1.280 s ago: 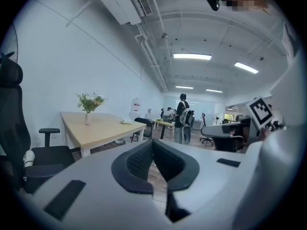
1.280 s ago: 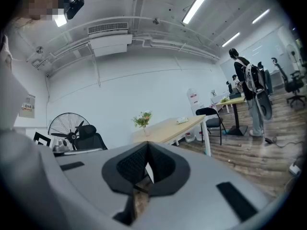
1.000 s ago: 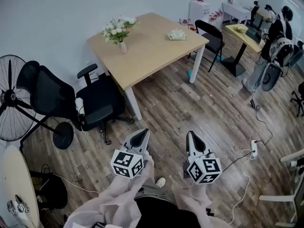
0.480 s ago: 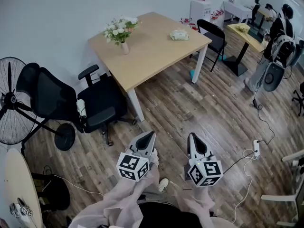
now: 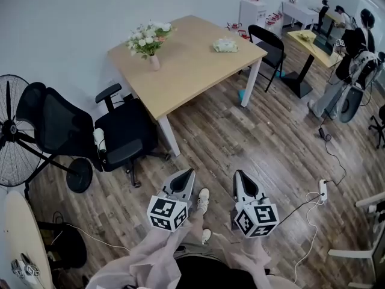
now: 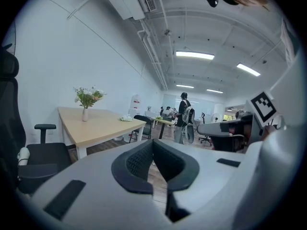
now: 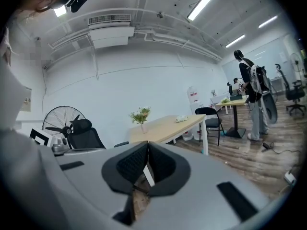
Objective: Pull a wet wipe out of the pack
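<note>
Floor (image 5: 258, 137); left gripper (image 5: 190, 171), right gripper (image 5: 237, 173) level

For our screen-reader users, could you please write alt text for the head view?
A person holds the left tongs and right tongs, both shut and empty, above a wood floor. Some way ahead, a wooden table bears a wet wipe pack and a vase of flowers.

Pale sleeves (image 5: 157, 250); left tool (image 5: 189, 173), right tool (image 5: 239, 174) grey (black-white marker cubes (image 5: 165, 213)).
</note>
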`<control>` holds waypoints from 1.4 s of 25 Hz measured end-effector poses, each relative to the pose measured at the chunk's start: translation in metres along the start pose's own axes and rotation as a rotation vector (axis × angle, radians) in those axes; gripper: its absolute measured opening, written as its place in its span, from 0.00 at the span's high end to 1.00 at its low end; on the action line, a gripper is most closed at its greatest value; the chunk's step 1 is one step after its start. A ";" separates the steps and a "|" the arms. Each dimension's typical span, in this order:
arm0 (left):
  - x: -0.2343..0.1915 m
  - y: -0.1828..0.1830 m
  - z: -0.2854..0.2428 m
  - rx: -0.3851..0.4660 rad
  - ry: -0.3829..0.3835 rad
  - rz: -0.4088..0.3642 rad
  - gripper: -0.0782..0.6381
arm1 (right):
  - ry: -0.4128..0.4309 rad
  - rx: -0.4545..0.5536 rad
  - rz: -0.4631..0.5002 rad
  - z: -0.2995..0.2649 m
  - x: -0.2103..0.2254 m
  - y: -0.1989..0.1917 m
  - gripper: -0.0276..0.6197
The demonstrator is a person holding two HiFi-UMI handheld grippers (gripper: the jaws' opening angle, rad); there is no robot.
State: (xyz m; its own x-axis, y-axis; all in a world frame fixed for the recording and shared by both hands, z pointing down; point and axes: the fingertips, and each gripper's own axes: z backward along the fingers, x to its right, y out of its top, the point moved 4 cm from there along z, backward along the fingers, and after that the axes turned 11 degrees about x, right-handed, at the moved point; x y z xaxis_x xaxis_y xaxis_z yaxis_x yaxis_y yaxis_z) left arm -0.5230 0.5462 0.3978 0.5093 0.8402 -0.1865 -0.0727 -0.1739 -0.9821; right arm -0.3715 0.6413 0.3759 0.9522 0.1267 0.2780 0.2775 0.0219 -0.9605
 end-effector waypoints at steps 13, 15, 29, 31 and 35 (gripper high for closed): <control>-0.041 0.019 -0.065 0.021 0.074 0.016 0.88 | 0.033 -0.024 0.032 -0.082 0.031 0.019 0.94; -0.050 0.023 -0.077 0.024 0.084 0.018 0.88 | 0.041 -0.030 0.036 -0.098 0.035 0.022 0.94; -0.131 0.041 -0.147 0.026 0.156 0.033 0.88 | 0.068 -0.048 0.045 -0.215 0.051 0.033 0.94; -0.141 0.043 -0.158 0.032 0.159 0.035 0.88 | 0.074 -0.048 0.051 -0.231 0.054 0.033 0.94; -0.159 0.047 -0.181 0.040 0.154 0.037 0.88 | 0.073 -0.040 0.058 -0.259 0.060 0.036 0.94</control>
State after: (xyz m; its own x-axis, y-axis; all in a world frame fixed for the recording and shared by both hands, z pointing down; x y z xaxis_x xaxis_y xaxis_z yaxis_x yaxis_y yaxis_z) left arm -0.4525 0.3117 0.3865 0.6312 0.7441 -0.2188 -0.1261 -0.1799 -0.9756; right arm -0.2711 0.3926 0.3616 0.9732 0.0536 0.2235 0.2250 -0.0231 -0.9741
